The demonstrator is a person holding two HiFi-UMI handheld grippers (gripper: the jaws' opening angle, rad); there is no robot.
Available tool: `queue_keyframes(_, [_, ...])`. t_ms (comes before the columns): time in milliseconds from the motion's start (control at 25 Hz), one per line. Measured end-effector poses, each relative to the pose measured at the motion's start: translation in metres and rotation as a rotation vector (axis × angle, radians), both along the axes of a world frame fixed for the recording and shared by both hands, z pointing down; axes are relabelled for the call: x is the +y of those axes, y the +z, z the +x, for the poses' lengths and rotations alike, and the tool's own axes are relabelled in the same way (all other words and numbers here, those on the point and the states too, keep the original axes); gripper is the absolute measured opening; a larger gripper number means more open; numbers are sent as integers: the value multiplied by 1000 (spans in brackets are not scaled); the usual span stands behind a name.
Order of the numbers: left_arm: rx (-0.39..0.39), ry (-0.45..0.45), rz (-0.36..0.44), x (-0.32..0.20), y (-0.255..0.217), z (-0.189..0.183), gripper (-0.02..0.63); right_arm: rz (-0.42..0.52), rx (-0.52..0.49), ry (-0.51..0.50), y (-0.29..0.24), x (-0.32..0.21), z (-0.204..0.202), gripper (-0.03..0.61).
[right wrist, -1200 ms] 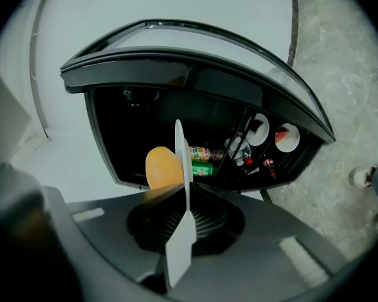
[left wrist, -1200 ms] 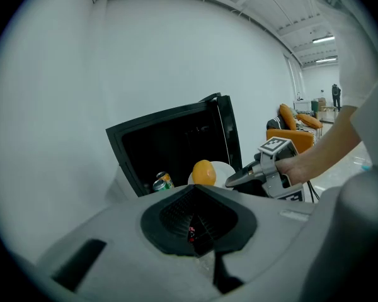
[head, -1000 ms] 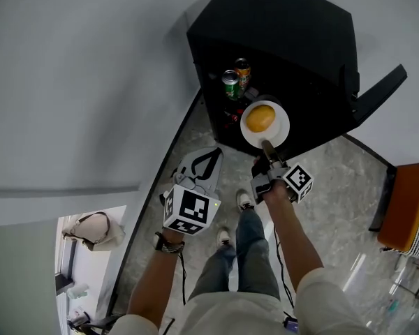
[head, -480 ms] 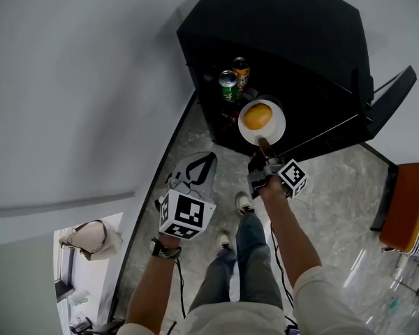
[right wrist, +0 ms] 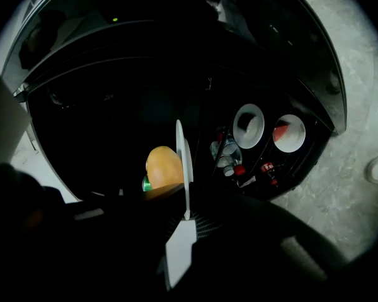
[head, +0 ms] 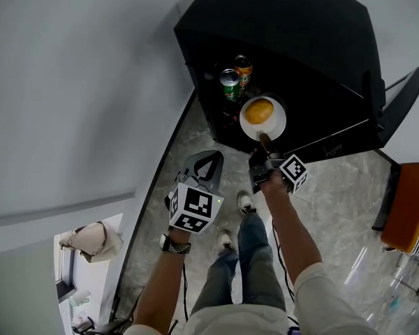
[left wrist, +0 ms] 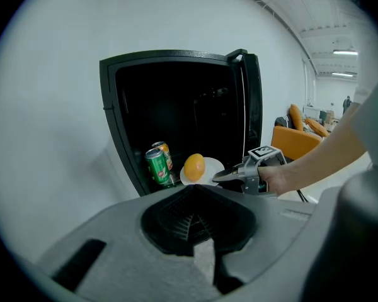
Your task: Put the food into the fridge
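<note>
A white plate (head: 272, 124) carries a round orange-yellow piece of food (head: 258, 110). My right gripper (head: 265, 143) is shut on the plate's near rim and holds it level at the mouth of the open black fridge (head: 293, 40). In the right gripper view the plate (right wrist: 182, 156) shows edge-on between the jaws, with the food (right wrist: 162, 165) to its left. My left gripper (head: 204, 167) hangs lower left, jaws together and empty. From the left gripper view I see the food (left wrist: 194, 167), the plate (left wrist: 211, 170) and the right gripper (left wrist: 222, 175) before the fridge (left wrist: 176, 99).
A green can (head: 230, 84) and an orange can (head: 243, 67) stand inside the fridge at the left. The fridge door (head: 399, 98) swings open to the right; its shelf holds bottles (right wrist: 230, 157). An orange chair (head: 406, 208) is at the right, a wall at the left.
The right gripper has carried the plate a little further toward the fridge opening. The left gripper has drifted slightly right and up.
</note>
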State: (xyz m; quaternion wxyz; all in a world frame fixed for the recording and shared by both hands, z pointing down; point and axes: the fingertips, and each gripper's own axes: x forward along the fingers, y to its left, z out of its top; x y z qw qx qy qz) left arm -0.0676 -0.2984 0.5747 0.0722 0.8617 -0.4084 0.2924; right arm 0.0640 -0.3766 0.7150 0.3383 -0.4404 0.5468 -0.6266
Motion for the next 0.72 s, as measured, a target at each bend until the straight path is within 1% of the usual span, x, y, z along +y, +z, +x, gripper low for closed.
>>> queue_keyframes(120, [8,-8,-12,-5,5,1,5,-16,-5,6,3,-7,2,15])
queue_keyframes(320, [25,-17,-19,-15,10,6,5,-12,-20,14,7,-18,4,15])
queue_keyframes(440, [38,-17,-20,-19,12,11,5,-23,-48,30,10,-23,5,15])
queue_keyframes(720, [49,-19,-30,-27,14,17,5,-25,-73,69,8,-37,2,14])
